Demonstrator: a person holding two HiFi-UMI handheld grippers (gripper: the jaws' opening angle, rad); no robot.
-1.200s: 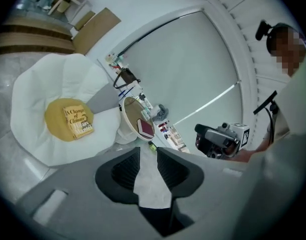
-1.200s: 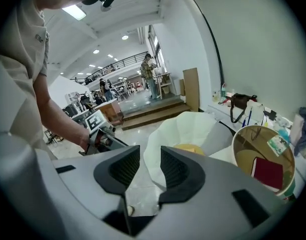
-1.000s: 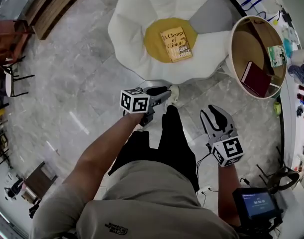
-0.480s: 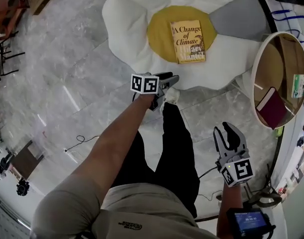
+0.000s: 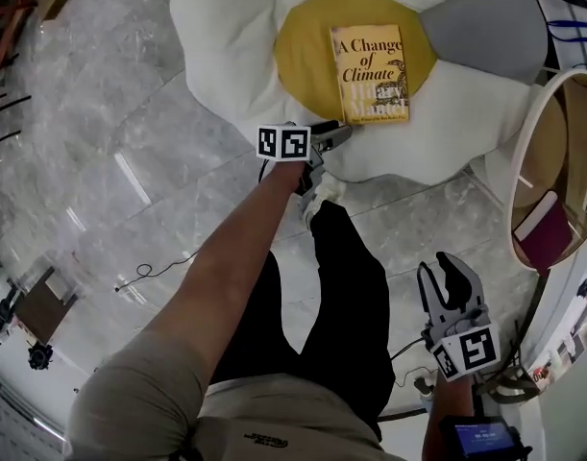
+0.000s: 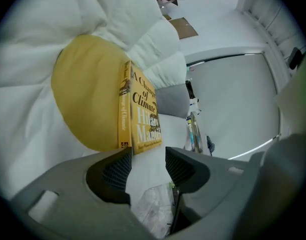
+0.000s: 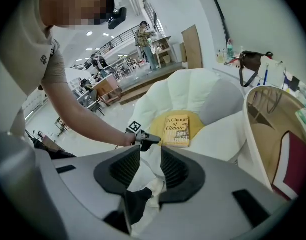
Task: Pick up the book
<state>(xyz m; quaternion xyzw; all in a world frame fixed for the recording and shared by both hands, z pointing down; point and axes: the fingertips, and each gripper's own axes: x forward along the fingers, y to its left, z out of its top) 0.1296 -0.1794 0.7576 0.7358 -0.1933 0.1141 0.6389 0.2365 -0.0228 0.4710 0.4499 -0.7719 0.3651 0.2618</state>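
Note:
The book (image 5: pixel 372 72) is a yellow paperback lying flat on the yellow centre of a white petal-shaped cushion seat (image 5: pixel 226 56). My left gripper (image 5: pixel 339 133) reaches over the seat's front edge, just short of the book's near left corner. In the left gripper view the book (image 6: pixel 140 114) lies just beyond the left gripper (image 6: pixel 147 165), whose jaws are opening with nothing between them. My right gripper (image 5: pixel 442 269) hangs low beside the person's leg, far from the book, open and empty. From the right gripper (image 7: pixel 149 166) I see the book (image 7: pixel 177 130) and the left gripper (image 7: pixel 145 139).
A round white side table (image 5: pixel 520 142) with a wooden inside stands at the right and holds a maroon book (image 5: pixel 543 233). A grey cushion (image 5: pixel 485 27) lies behind the seat. The person's black-trousered leg and white shoe (image 5: pixel 322 192) stand at the seat's front. A thin cable (image 5: pixel 149 272) lies on the marble floor.
The left gripper has dropped and closed in on the seat's front edge near the book. The right gripper has sunk toward the floor at the lower right. The seat looks larger.

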